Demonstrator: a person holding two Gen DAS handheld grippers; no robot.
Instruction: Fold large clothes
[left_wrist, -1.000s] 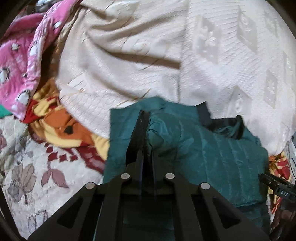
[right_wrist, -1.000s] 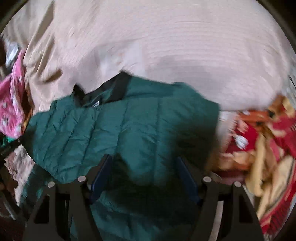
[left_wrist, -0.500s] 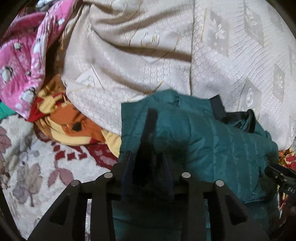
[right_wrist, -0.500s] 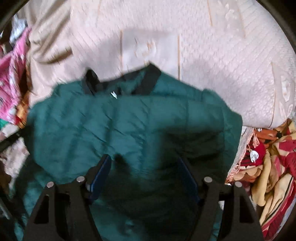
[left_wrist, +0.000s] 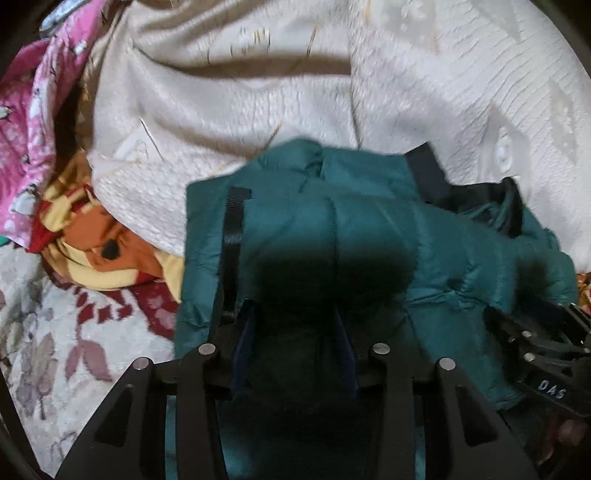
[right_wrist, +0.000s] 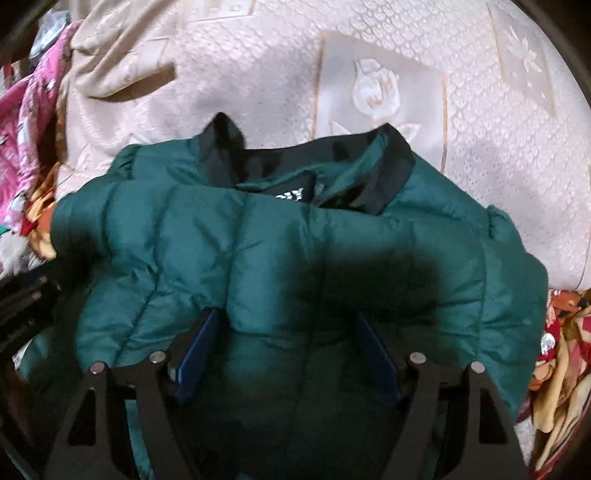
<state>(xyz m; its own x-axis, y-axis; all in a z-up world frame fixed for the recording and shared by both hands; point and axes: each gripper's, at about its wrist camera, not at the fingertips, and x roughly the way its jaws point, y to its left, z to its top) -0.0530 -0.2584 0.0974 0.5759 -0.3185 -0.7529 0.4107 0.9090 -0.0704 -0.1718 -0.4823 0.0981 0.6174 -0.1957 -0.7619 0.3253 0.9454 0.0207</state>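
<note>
Tools both point forward over our green puffer jacket (right_wrist: 280, 258), lying mid-frame on the cream bedspread (right_wrist: 480, 110); left tool (left_wrist: 293, 332) and right tool (right_wrist: 288, 339) have fingers spread apart, gripping nothing.

Jacket (right_wrist: 280, 254) on bedspread (right_wrist: 480, 147) (cream, patterned).

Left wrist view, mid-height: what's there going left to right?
Pink printed cloth → orange-and-yellow patterned blanket → teal quilted puffer jacket → right gripper, black, at the right edge.
</note>
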